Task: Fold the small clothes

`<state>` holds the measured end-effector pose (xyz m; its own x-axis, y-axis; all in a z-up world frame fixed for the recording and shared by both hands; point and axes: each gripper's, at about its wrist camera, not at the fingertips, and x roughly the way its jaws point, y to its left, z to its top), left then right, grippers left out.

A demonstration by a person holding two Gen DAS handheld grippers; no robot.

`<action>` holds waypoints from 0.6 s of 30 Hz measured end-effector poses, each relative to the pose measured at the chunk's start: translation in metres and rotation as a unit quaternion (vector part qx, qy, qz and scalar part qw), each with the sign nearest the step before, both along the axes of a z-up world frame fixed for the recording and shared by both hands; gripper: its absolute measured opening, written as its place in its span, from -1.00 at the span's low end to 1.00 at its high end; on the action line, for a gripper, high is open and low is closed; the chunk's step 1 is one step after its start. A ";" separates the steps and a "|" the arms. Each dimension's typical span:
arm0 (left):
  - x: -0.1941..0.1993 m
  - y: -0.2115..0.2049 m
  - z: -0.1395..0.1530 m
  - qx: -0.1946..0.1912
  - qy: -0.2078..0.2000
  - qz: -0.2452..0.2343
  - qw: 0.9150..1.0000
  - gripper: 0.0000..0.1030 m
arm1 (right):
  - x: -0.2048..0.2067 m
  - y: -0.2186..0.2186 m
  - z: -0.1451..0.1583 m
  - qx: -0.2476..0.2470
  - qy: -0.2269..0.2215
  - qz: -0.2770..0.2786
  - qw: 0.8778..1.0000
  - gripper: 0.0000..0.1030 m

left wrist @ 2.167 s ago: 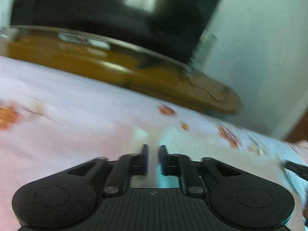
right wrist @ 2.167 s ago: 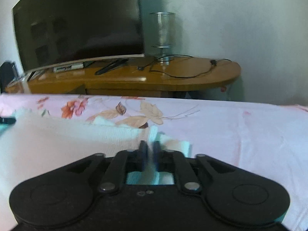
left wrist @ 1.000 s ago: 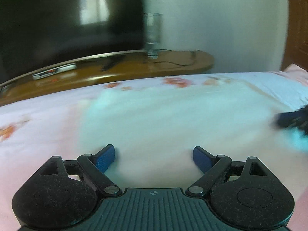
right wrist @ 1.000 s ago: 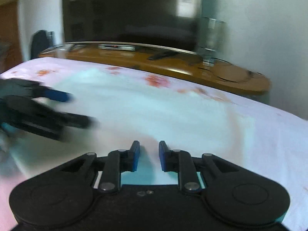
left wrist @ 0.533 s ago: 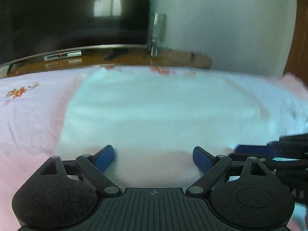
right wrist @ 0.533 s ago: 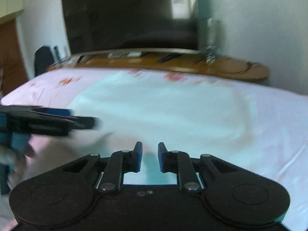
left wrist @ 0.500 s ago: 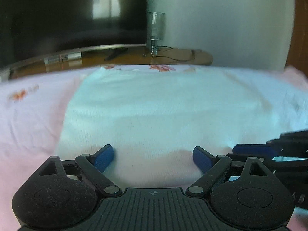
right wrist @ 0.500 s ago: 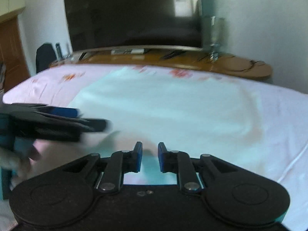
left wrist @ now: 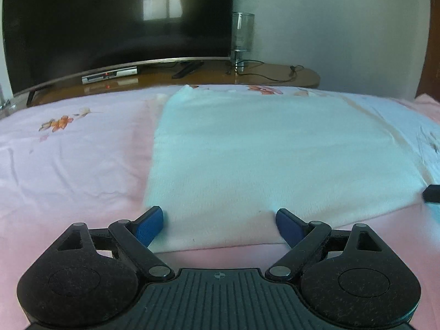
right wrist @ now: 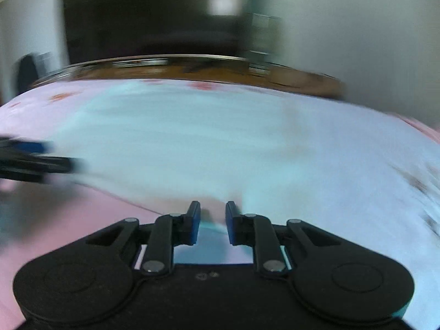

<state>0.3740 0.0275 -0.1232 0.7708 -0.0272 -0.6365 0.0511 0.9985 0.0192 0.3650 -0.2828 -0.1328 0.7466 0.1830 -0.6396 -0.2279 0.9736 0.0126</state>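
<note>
A pale blue cloth (left wrist: 275, 151) lies spread flat on the pink floral bedsheet (left wrist: 68, 165). My left gripper (left wrist: 220, 220) stands wide open over the cloth's near edge, and its blue pads (left wrist: 152, 221) hold nothing. At that view's right edge only the dark tip of the right gripper (left wrist: 432, 193) shows. In the blurred right wrist view the cloth (right wrist: 192, 143) fills the middle. My right gripper (right wrist: 213, 218) sits at its near right corner with a narrow gap. Its jaws are closing, with a bit of cloth edge seen between them, unpinched. The left gripper (right wrist: 30, 159) is a blur at the left.
Beyond the bed stands a low wooden TV bench (left wrist: 275, 75) with a large dark television (left wrist: 118, 22), a set-top box (left wrist: 110, 75), a remote (left wrist: 187, 69), a tall glass (left wrist: 242, 38) and a cable. A white wall (left wrist: 343, 27) is behind, with a brown door edge at far right.
Both grippers, shut on the cloth two seconds ago, have let it go and it lies flat. The right gripper has slid to the right edge of the left view. The right view now smears sideways.
</note>
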 end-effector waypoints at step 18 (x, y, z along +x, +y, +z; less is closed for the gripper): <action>0.023 -0.023 -0.006 -0.002 0.005 0.020 1.000 0.90 | 0.036 0.000 -0.010 -0.010 -0.012 -0.042 0.999 -0.53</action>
<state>0.3970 0.0043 -0.1292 0.7651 0.0011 -0.6439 0.0111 0.9998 0.0149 0.4009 -0.2831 -0.1423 0.7742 0.1064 -0.6239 -0.1448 0.9894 -0.0109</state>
